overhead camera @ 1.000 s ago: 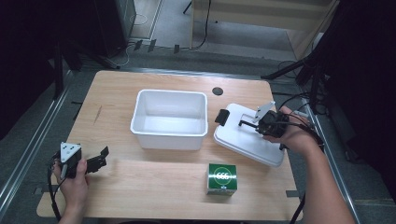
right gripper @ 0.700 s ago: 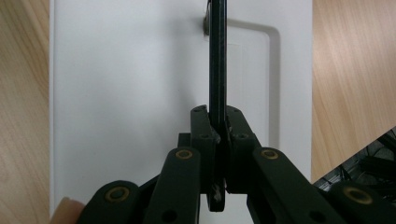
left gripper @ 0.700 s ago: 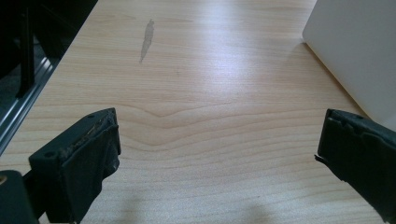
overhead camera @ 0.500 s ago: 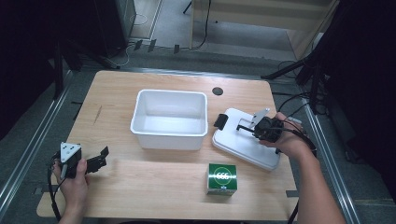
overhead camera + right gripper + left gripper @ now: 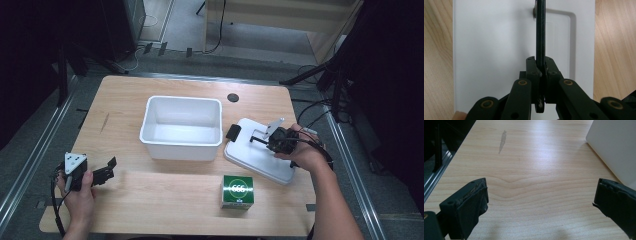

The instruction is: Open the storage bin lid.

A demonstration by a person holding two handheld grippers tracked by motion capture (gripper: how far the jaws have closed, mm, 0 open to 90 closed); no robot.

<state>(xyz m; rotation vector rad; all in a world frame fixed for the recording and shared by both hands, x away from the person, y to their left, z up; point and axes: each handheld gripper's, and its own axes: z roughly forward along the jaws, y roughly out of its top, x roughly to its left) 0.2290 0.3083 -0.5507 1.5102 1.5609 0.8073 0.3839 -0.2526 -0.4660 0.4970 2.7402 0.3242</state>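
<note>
A white bin [image 5: 216, 120] stands mid-table, and its side wall shows in the left gripper view [image 5: 616, 147]. To its right a white lid [image 5: 260, 162] lies low on the table. My right gripper [image 5: 257, 140] is shut on the lid's thin black handle [image 5: 540, 32], which runs straight up from the jaws [image 5: 540, 70] over the lid's white top [image 5: 486, 37]. A green box [image 5: 238, 190] sits in front of the lid. My left gripper [image 5: 107, 170] rests open near the table's front left corner, with bare wood between its fingers [image 5: 540, 205].
A small round black hole [image 5: 232, 97] marks the wooden table [image 5: 125, 100] behind the bin. A grey smear [image 5: 502, 140] shows on the wood ahead of the left gripper. Metal rails [image 5: 30, 160] run along both table sides. Cables trail from each gripper.
My right gripper has come down with the lid, which has sunk from a tilted, raised pose to low on the table. The left gripper has stayed where it was.
</note>
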